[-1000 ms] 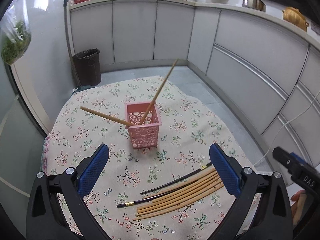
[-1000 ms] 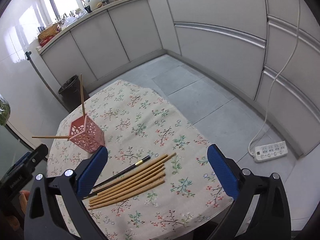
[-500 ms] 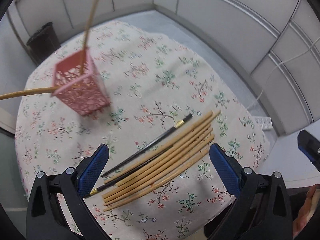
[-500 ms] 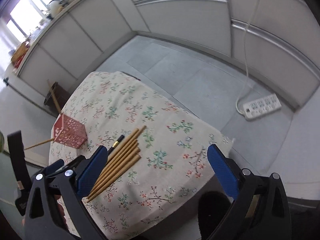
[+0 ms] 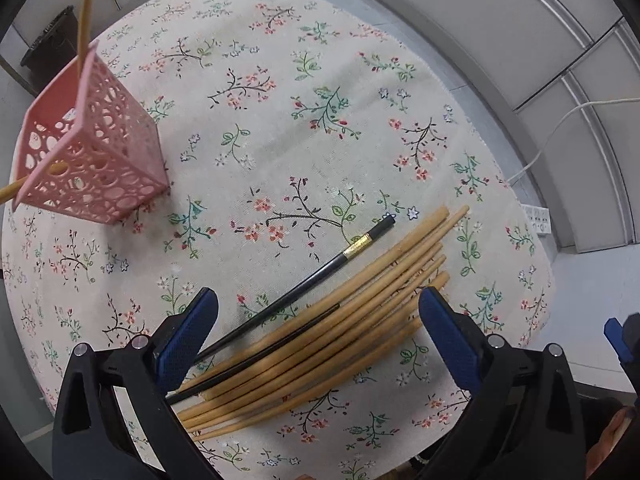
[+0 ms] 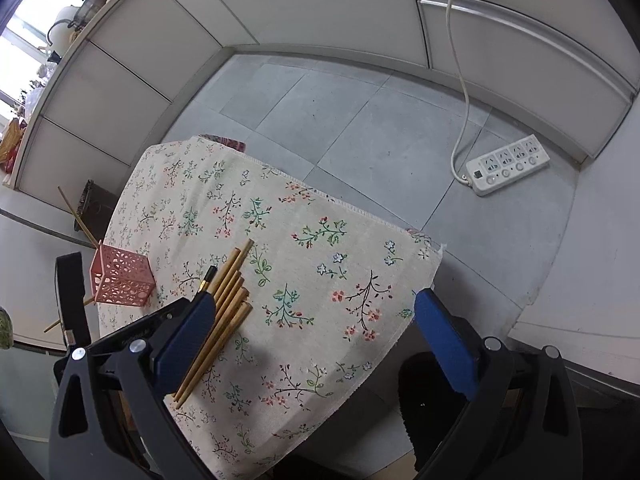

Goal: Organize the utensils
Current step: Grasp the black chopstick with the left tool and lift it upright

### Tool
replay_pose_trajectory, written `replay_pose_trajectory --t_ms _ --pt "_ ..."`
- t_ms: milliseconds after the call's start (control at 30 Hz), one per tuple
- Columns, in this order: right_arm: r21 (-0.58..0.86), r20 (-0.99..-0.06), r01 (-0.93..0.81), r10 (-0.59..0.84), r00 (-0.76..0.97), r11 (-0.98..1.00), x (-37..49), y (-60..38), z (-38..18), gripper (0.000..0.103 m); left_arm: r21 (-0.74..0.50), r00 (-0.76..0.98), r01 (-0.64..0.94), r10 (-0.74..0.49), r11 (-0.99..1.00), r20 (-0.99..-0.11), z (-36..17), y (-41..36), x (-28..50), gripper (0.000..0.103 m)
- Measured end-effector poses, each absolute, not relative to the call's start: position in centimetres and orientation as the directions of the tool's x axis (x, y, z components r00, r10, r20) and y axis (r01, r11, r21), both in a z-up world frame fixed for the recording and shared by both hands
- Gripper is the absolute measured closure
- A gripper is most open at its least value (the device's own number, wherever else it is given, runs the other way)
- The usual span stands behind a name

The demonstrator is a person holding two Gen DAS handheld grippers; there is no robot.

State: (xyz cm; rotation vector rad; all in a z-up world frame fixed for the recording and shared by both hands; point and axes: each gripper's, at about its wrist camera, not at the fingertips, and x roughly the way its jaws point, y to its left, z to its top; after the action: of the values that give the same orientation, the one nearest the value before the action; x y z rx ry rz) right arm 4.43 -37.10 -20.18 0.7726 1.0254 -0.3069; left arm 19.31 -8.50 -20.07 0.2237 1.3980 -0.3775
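Observation:
Several bamboo chopsticks [image 5: 340, 320] and two black ones [image 5: 304, 284] lie side by side on the floral tablecloth [image 5: 280, 120]. My left gripper [image 5: 316, 312] hovers open just above them, with its blue pads on either side of the bundle. A pink perforated holder [image 5: 92, 160] stands at the left with two bamboo chopsticks leaning out of it. The right wrist view shows my right gripper [image 6: 312, 320] open and empty, higher up over the table's near corner. There the bundle [image 6: 224, 300] sits beside its left pad and the holder [image 6: 120, 278] stands further left.
The small table stands in a kitchen with grey cabinet fronts around it. A white power strip [image 6: 508, 164] with its cable lies on the tiled floor. A dark waste bin [image 5: 48, 44] stands beyond the table's far edge.
My left gripper has dropped down and forward, tilting onto the chopstick bundle, which now fills the space between its pads. My right gripper has risen and swung to look down at the table corner and floor.

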Motion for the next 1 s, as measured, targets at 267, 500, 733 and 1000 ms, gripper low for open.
replay_pose_trajectory --t_ms 267,500,733,1000 --pt "0.427 -0.868 0.583 0.134 0.477 0.692 4.5 -37.3 -21.0 0.006 -0.039 0.11 0.394 -0.089 0.918 -0.99 -21.1 -9.9 21.2 0.007" --pt "0.406 -0.878 0.576 0.13 0.46 0.71 4.9 -37.1 -21.2 0.006 -0.012 0.115 0.385 -0.061 0.923 -0.991 -22.0 -10.2 22.4 0.007" --pt "0.407 -0.88 0.583 0.131 0.456 0.703 4.8 -37.5 -21.4 0.006 0.04 0.145 0.41 -0.022 0.911 -0.989 -22.7 -11.6 23.0 0.013" --pt "0.42 -0.879 0.593 0.148 0.453 0.687 4.6 -38.0 -21.6 0.006 0.084 0.167 0.419 0.014 0.904 -0.986 -23.7 -13.7 23.0 0.014"
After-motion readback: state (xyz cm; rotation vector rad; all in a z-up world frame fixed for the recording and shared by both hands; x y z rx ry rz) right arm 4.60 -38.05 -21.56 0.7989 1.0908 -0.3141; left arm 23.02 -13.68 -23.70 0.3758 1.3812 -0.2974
